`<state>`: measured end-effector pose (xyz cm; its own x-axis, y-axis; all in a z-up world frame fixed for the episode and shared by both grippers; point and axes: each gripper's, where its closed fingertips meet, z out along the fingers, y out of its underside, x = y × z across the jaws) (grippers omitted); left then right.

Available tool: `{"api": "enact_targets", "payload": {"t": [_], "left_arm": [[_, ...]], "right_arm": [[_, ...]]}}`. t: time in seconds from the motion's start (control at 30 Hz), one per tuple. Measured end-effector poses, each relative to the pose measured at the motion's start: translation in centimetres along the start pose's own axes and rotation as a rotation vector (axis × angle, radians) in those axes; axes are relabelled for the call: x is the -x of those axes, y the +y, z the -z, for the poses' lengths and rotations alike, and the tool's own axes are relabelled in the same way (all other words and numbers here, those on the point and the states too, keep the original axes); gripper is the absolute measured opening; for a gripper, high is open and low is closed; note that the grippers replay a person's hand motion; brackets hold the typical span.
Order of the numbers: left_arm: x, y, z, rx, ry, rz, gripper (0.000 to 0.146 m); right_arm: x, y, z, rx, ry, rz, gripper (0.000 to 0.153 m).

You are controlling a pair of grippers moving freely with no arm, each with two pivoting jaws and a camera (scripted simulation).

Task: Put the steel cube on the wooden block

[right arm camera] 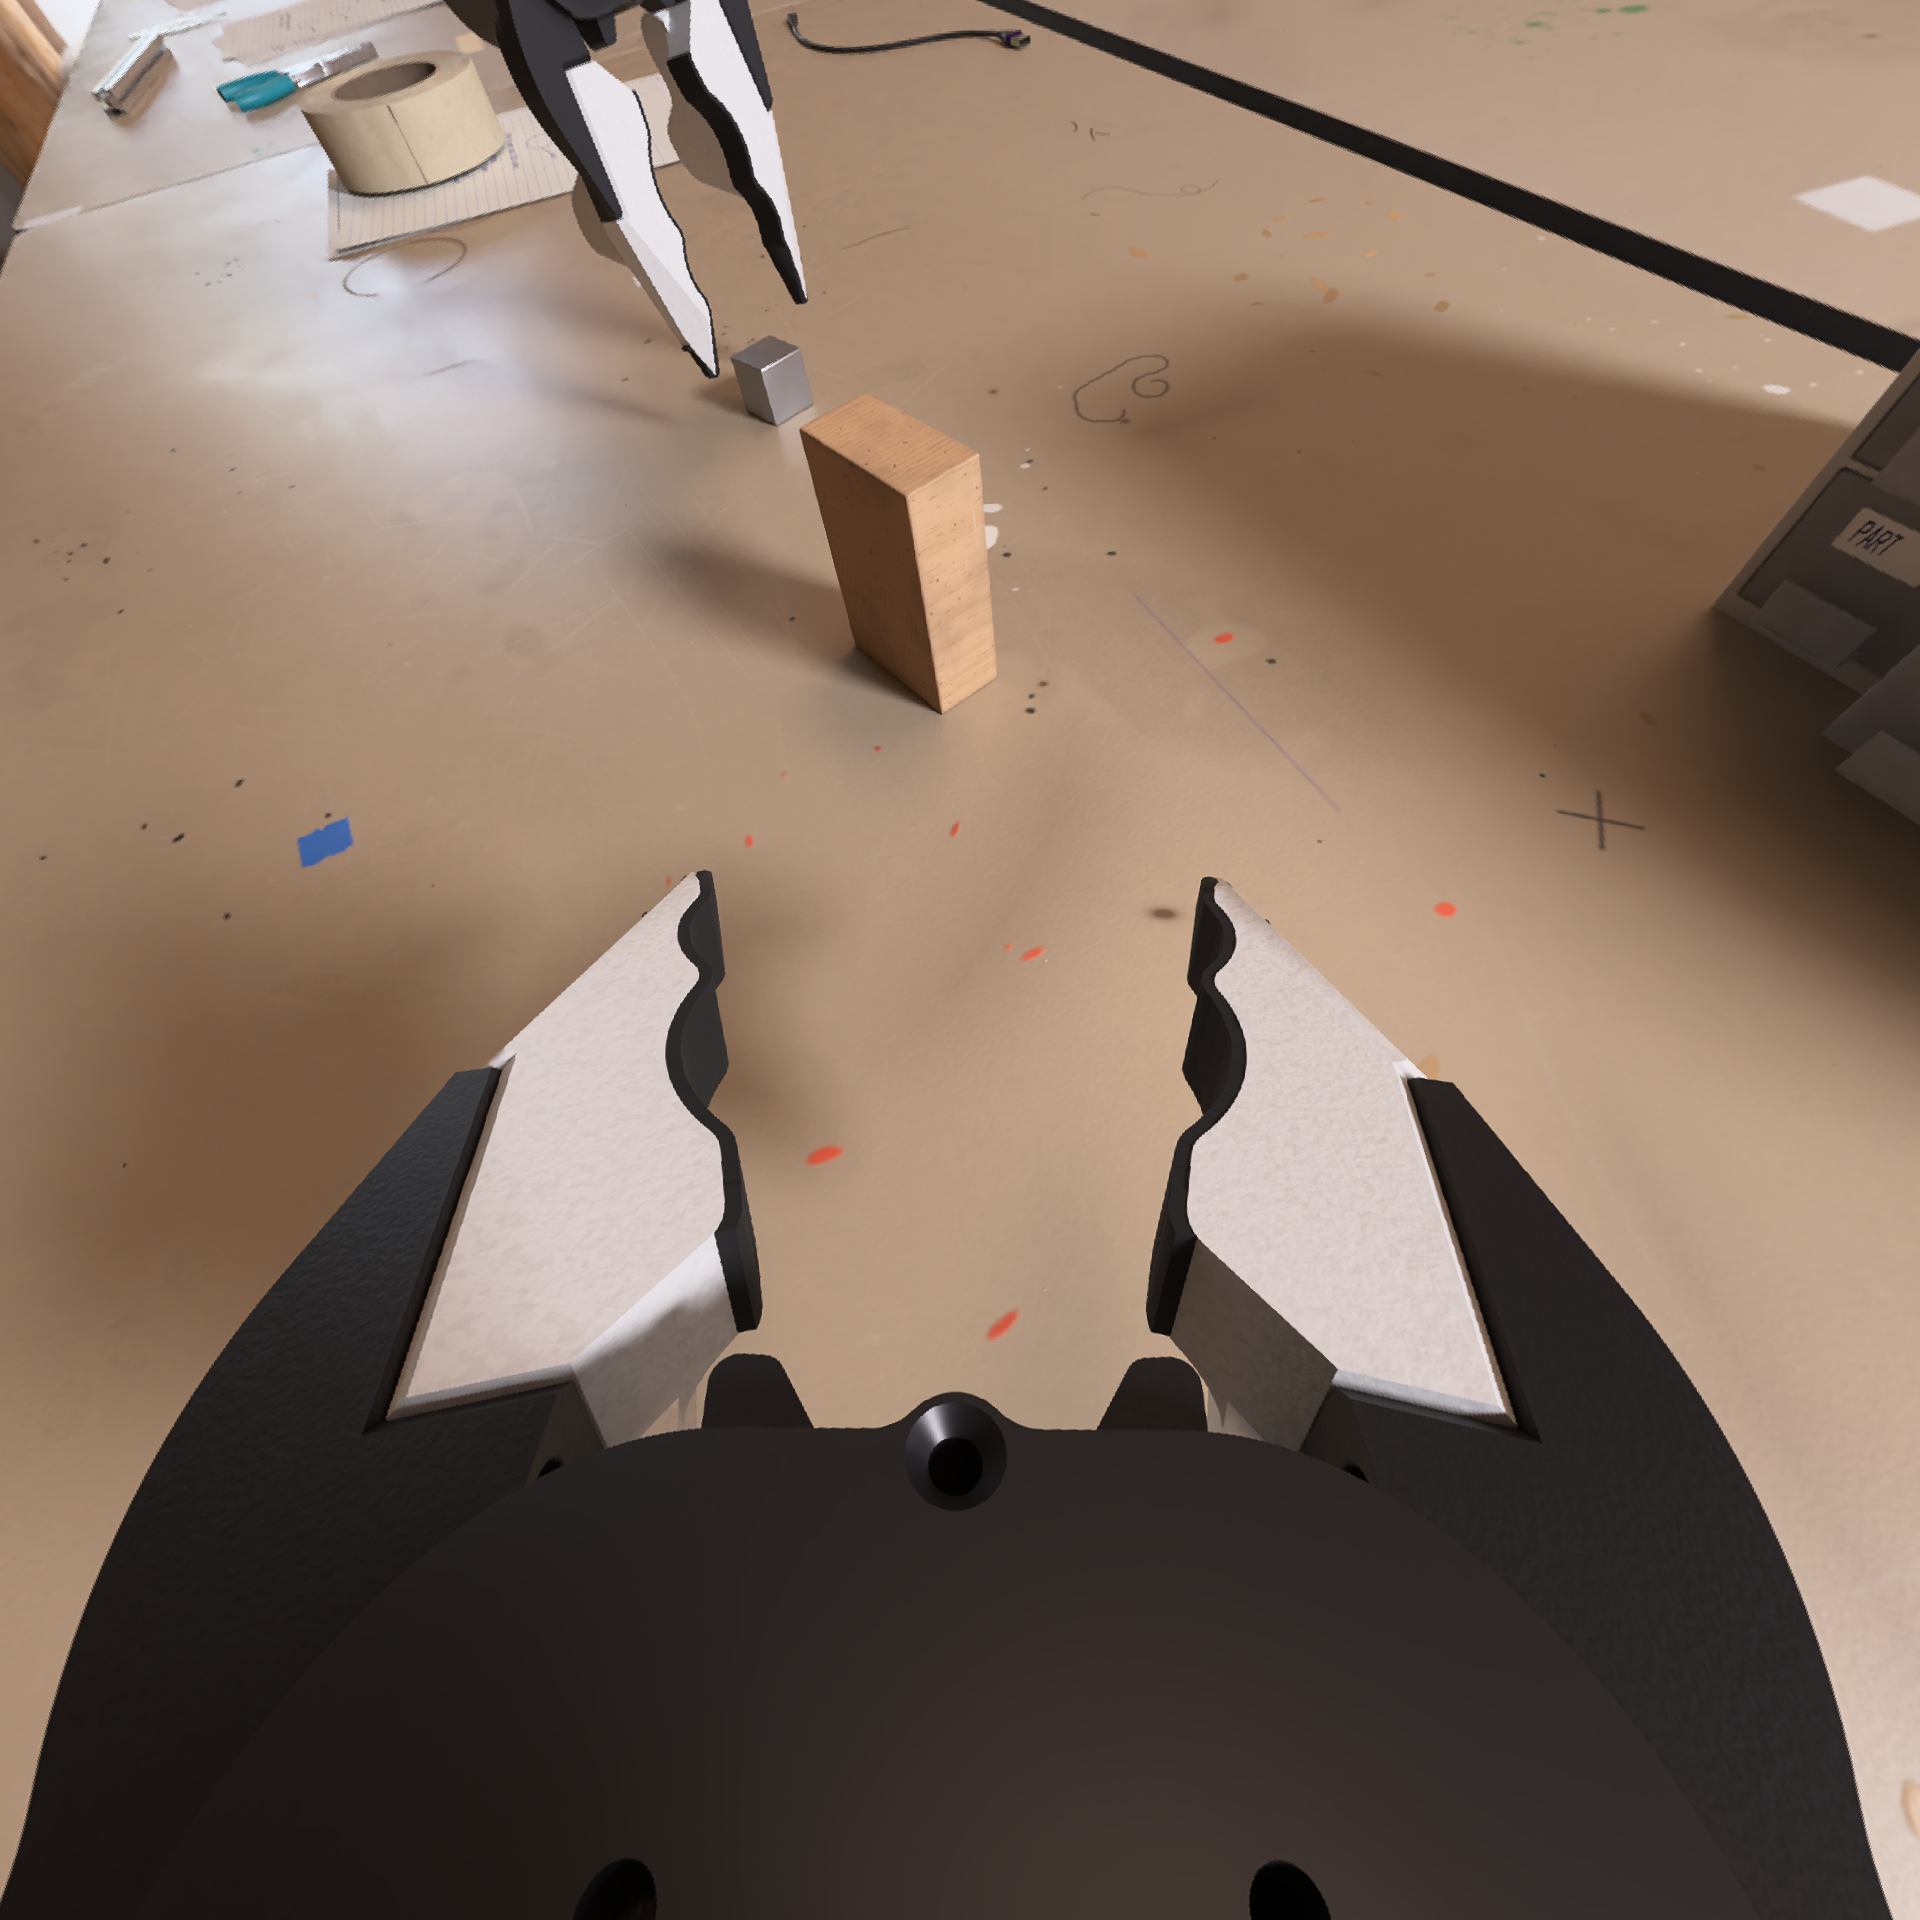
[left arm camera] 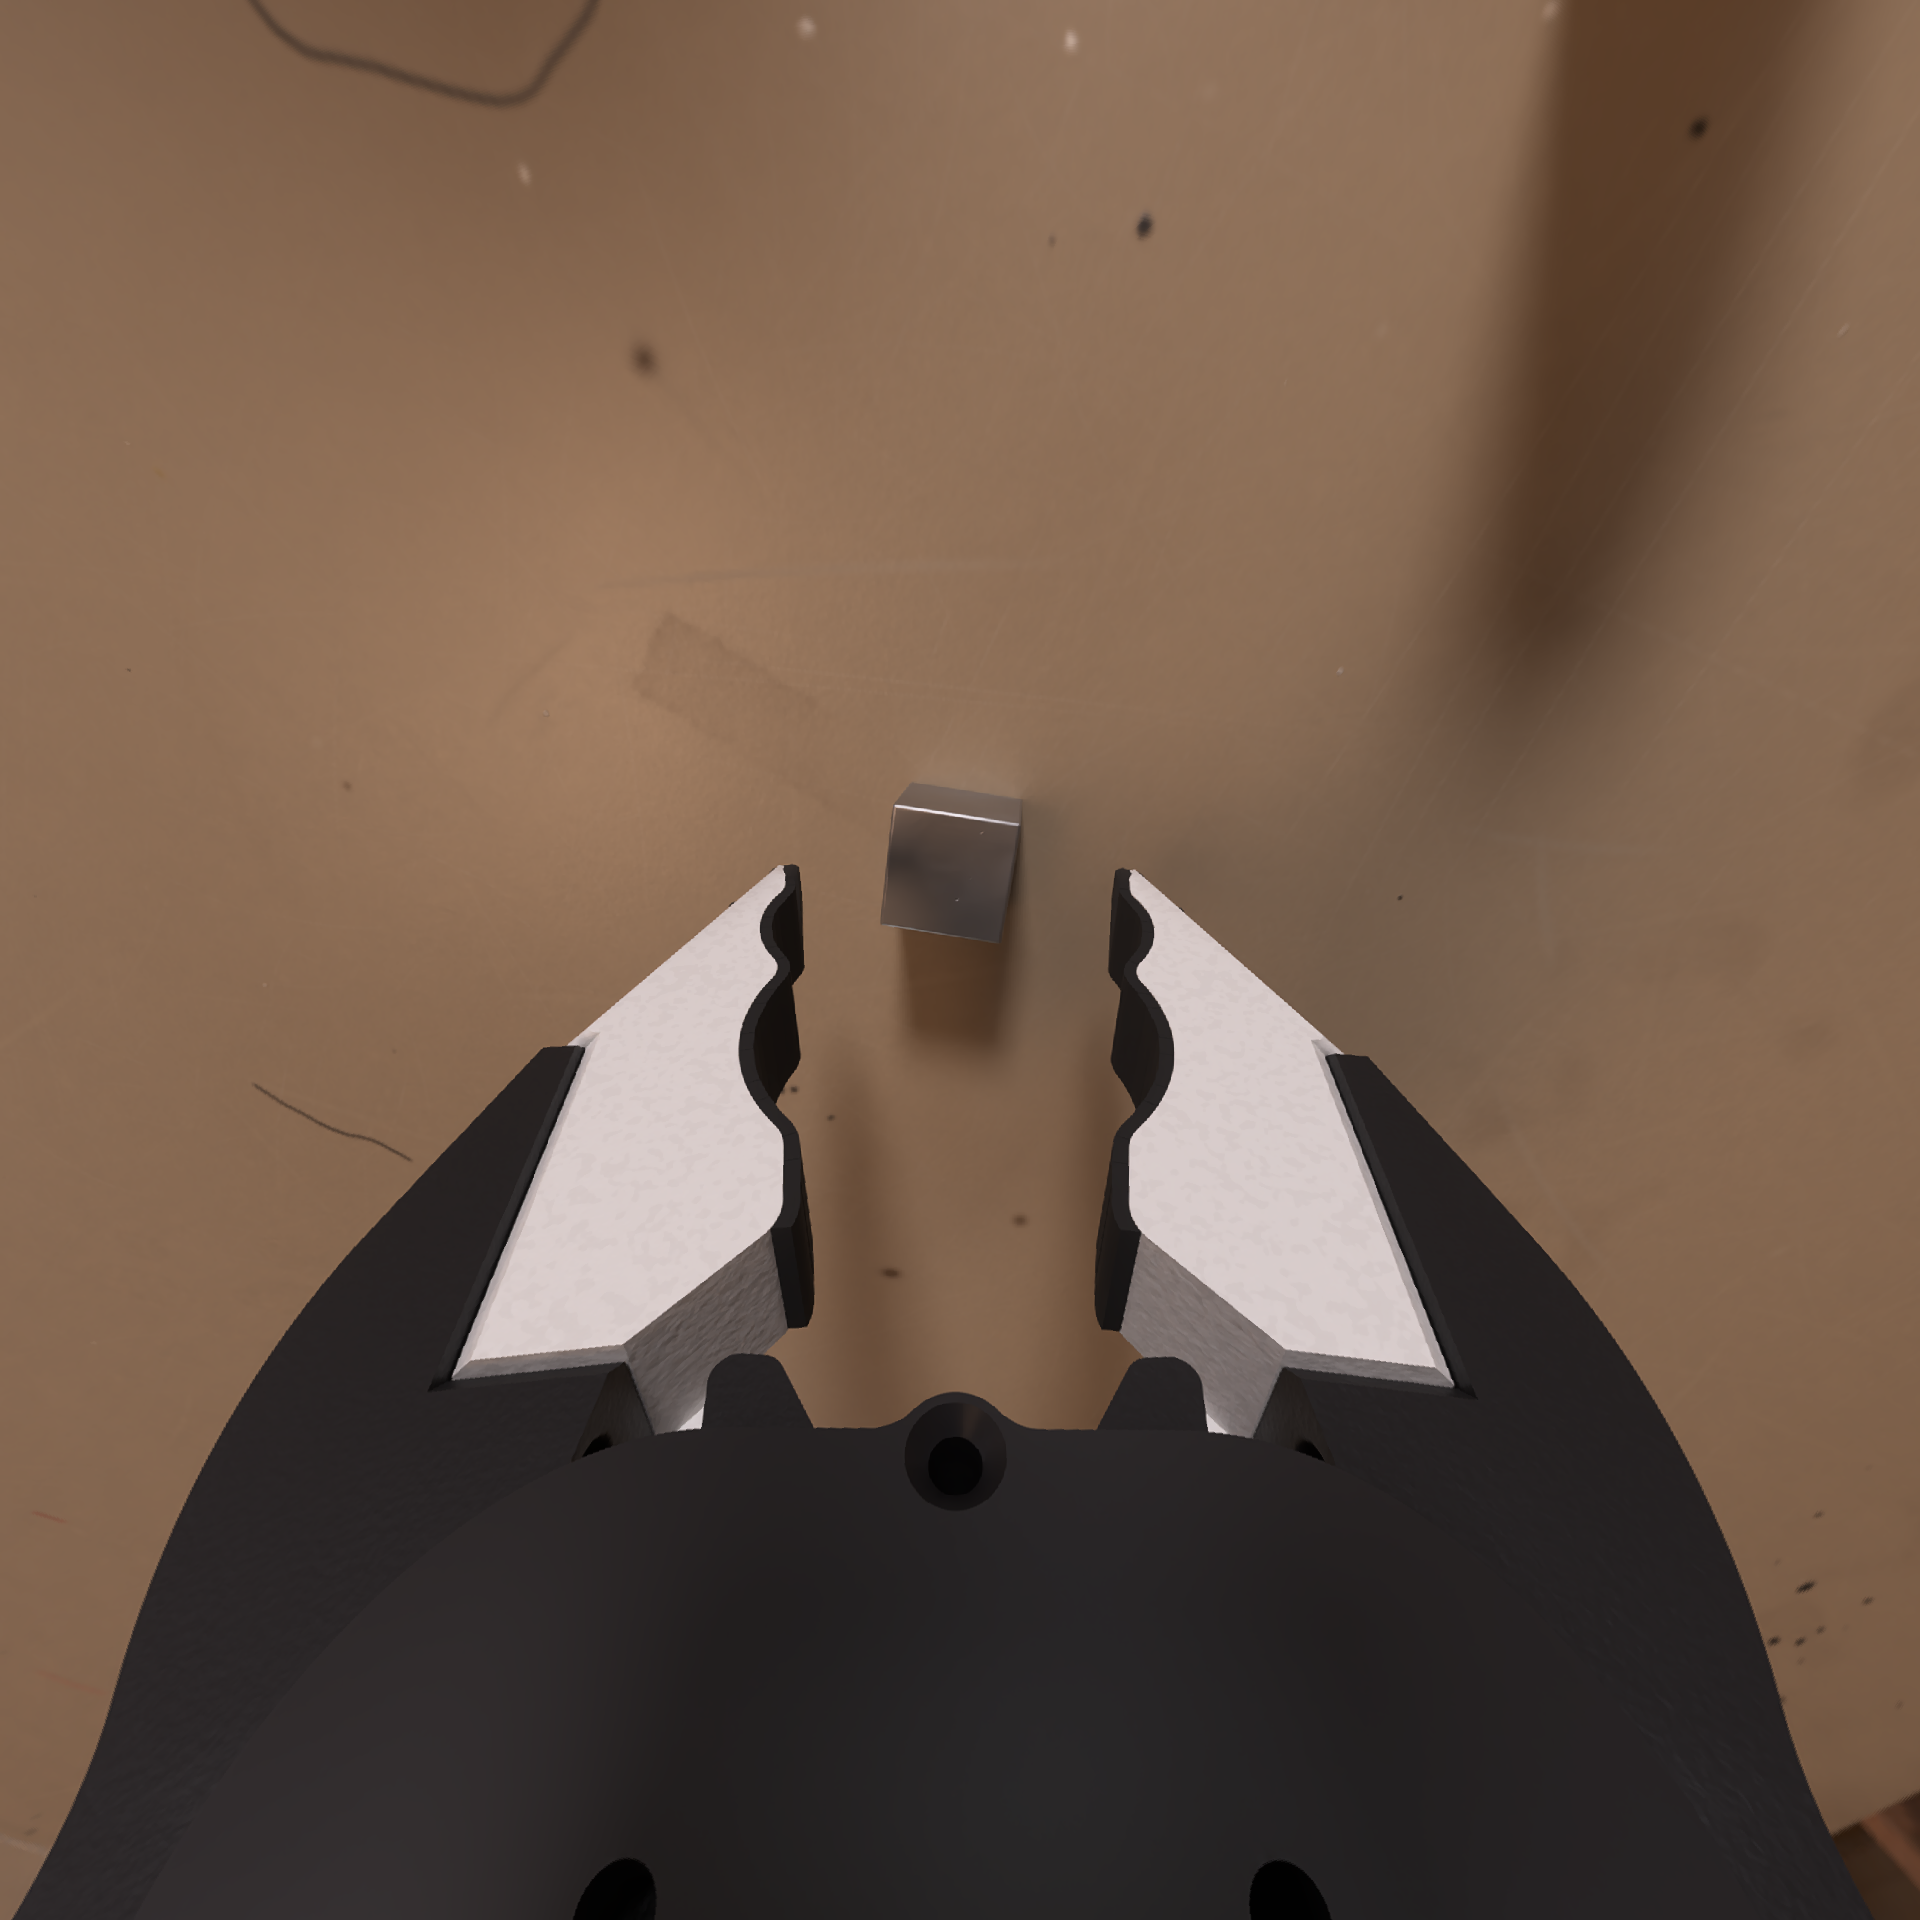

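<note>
The left gripper (left arm camera: 956,883) is held wide, nothing between its fingers, and is poised above the steel cube (left arm camera: 948,865), which is seen just past the fingertips at twelve o'clock, resting on the brown table (left arm camera: 416,520). In the right wrist view the same cube (right arm camera: 773,378) is found on the table just beyond the wooden block (right arm camera: 906,545), at about eleven o'clock from it, apart from it. The block is stood upright on its end. The right gripper (right arm camera: 954,883) is also spread wide and empty, well short of the block, which is seen at twelve o'clock. A roll of tape (right arm camera: 405,120) is seen far off at ten o'clock
</note>
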<state>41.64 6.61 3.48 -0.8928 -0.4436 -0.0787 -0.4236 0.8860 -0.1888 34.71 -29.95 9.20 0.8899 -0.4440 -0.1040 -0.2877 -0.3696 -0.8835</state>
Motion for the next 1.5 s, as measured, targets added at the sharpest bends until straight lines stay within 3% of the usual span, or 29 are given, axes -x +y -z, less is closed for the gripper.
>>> {"api": "enact_targets", "payload": {"t": [0.3,0.43,0.6,0.8,1.03,1.23,1.5], "left_arm": [[0.4,1.2,-1.1,0.146,0.014,-0.101,0.047],[0.1,1.1,-1.6,0.145,0.029,-0.124,0.027],[-0.1,0.3,-1.5,0.118,0.051,-0.068,0.027],[-1.2,-5.1,2.6,-0.123,0.062,0.032,0.027],[-6.2,-13.9,8.1,-0.275,0.062,0.000,0.027],[-9.8,-17.7,7.1,-0.255,0.114,-0.020,0.027],[-10.4,-18.6,5.8,-0.190,0.101,-0.103,0.027]], "right_arm": [[-0.4,0.1,0.8,-0.010,0.020,-0.003,0.091],[-0.7,0.0,1.0,-0.018,0.032,-0.005,0.091],[-0.8,-0.1,1.2,-0.025,0.035,-0.010,0.090],[-0.7,0.2,1.4,-0.010,0.039,-0.006,0.089],[-0.2,0.2,1.4,-0.011,0.037,-0.001,0.087],[0.1,0.5,1.4,0.001,0.034,0.000,0.087],[-0.2,0.7,2.0,-0.003,0.045,-0.010,0.087]]}}
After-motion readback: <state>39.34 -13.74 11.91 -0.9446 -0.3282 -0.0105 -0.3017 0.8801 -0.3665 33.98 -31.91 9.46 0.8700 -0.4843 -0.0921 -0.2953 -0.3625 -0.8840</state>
